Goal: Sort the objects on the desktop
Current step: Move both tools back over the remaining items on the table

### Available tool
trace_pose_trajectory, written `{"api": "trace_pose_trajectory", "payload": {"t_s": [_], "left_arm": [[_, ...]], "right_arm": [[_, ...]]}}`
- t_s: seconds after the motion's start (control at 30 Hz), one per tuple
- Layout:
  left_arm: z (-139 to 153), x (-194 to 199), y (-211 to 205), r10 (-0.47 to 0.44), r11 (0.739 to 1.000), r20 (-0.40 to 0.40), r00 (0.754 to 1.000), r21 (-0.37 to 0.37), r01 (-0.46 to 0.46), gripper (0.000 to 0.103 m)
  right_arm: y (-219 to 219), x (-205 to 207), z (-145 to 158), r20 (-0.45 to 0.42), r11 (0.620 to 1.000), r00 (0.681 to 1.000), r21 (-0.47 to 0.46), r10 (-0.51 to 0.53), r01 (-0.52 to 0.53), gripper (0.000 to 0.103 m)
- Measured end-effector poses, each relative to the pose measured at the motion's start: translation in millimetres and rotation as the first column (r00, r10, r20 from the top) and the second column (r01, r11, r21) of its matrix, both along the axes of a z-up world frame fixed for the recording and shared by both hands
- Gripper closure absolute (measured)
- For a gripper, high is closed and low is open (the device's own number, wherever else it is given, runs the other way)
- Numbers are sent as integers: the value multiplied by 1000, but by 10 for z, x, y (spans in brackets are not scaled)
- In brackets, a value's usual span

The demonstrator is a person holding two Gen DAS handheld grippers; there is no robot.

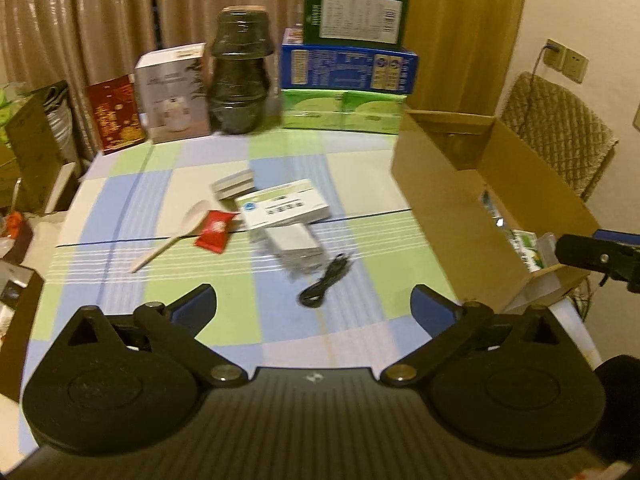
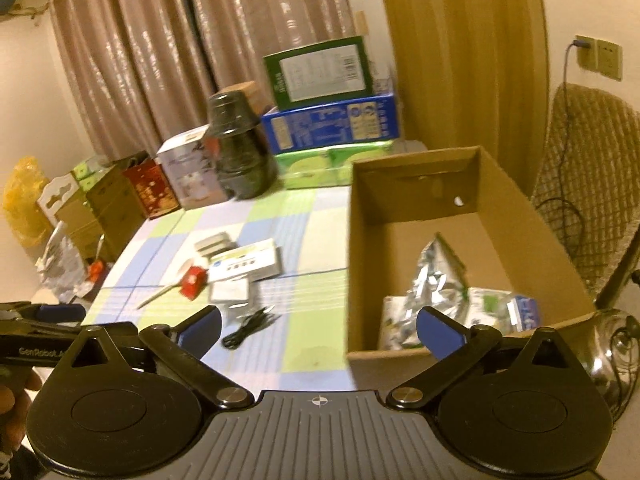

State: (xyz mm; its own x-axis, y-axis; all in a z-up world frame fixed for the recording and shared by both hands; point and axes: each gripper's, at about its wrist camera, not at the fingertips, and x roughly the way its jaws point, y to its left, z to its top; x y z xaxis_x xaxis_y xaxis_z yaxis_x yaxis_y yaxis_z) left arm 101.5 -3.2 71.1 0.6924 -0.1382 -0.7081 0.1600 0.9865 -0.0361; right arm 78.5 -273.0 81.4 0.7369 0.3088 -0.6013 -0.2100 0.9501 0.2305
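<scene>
On the left of the surface (image 1: pixel 224 320) lies a spoon (image 1: pixel 176 232), touching a red packet (image 1: pixel 214 230). Next come small boxes in a pile: a grey one (image 1: pixel 234 186), a white box (image 1: pixel 286 204) with blue print, and another box (image 1: pixel 294 246) under it. A black cable (image 1: pixel 326 280) lies just beside them, nearest the left tongs (image 1: pixel 314 306). These tongs are spread wide and hold nothing. The right tongs (image 2: pixel 318 330) are also spread wide and empty, over the near wall of the cardboard box (image 2: pixel 496 200). Some packets (image 2: pixel 440 276) already lie inside it.

So I think a new pick is starting. The cable looks like the easy one to grab next.

There is lots of bare room near the cable. The tall box wall on the right must be lifted over.
</scene>
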Motion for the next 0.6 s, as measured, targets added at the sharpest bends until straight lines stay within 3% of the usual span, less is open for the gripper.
{"api": "trace_pose_trajectory", "payload": {"t_s": [0.2,0.6], "left_arm": [[-61,-75,313,51,998,-4,999,41,-50,1],[-207,-55,733,94,995,-18,995,45,-93,1]], "right_arm": [[239,-85,-85,-13,999,998,1,55,-55,2],[686,-128,-307,-41,988,988,-39,147,-148,2]]}}
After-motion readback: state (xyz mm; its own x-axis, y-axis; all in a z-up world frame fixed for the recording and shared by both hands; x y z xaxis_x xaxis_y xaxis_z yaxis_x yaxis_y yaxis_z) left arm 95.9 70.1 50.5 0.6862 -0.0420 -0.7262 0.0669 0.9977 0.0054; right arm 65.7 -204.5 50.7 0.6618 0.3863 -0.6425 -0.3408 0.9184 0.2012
